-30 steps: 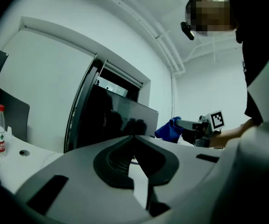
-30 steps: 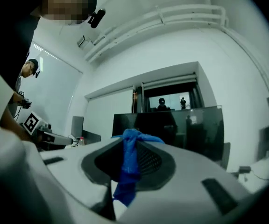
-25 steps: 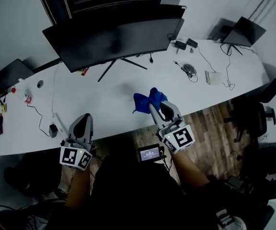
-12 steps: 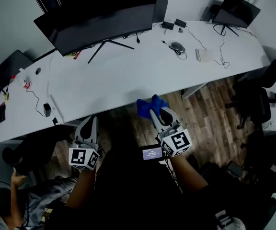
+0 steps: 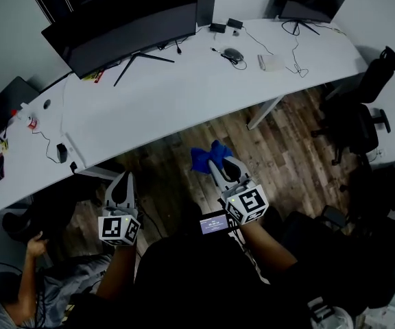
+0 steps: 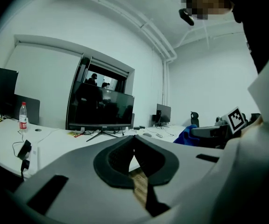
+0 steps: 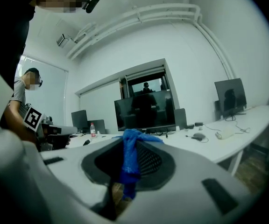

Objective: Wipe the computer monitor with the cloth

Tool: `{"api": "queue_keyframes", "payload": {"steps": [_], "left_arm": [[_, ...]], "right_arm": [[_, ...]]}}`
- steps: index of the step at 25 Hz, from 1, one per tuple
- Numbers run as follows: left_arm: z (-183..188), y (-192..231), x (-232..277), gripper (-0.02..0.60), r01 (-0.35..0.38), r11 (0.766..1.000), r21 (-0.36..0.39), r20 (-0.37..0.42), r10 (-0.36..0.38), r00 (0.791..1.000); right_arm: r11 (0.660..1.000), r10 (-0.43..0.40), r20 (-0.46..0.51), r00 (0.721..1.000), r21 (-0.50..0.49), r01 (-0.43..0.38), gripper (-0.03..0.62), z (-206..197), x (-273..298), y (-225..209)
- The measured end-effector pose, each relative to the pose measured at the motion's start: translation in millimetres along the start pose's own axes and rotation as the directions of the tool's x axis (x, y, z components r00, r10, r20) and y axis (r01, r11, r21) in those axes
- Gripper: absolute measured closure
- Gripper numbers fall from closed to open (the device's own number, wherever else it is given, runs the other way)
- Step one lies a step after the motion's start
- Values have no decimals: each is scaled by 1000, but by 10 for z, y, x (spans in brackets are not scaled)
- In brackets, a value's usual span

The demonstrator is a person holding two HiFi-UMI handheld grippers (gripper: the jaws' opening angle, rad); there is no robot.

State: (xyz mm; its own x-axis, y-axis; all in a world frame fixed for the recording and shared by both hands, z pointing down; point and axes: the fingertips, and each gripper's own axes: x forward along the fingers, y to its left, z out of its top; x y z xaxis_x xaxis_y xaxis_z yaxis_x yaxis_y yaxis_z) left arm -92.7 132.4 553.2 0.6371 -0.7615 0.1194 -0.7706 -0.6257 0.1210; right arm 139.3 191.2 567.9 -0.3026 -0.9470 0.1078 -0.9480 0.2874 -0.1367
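Over the wood floor (image 5: 286,149), short of the desk (image 5: 184,91), one blue cloth (image 5: 206,157) sits pinched in the right gripper (image 5: 221,164). One wide monitor (image 5: 125,29) stands on the desk beyond. The left gripper (image 5: 121,184) points forward alongside, its jaws together and empty.

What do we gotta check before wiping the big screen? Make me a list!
1. Cloth held tight: ok. The blue cloth is pinched in the right gripper.
2. Enough cloth to wipe with: ok. A bunch pokes out past the gripper tips.
3. Other gripper free: ok. The left gripper is shut on nothing.
4. Near enough to the monitor: not ok. It stands on the white desk, and both grippers hang over the wood floor, apart from the desk.
5. Where the dirty spots are: cannot tell. The screen looks dark and far off.
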Motion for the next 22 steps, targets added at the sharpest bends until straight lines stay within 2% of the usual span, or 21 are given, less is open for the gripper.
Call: {"api": "queue_keyframes", "payload": {"steps": [6, 10, 16, 22], "left_arm": [[-129, -95, -524, 588, 48, 999, -13, 12, -48, 999], [-112, -108, -1048, 588, 69, 997, -13, 42, -69, 997], [-282, -95, -1847, 588, 94, 995, -14, 48, -94, 994], [-570, -282, -2392, 588, 144, 987, -72, 44, -142, 989]], "right_arm": [[997, -64, -7, 998, -37, 64, 525, -81, -399, 420], [995, -88, 13, 996, -39, 88, 525, -76, -673, 859], [994, -93, -1, 996, -53, 93, 525, -297, -1093, 1585], [994, -105, -64, 992, -28, 103, 525, -548, -1551, 2050]]}}
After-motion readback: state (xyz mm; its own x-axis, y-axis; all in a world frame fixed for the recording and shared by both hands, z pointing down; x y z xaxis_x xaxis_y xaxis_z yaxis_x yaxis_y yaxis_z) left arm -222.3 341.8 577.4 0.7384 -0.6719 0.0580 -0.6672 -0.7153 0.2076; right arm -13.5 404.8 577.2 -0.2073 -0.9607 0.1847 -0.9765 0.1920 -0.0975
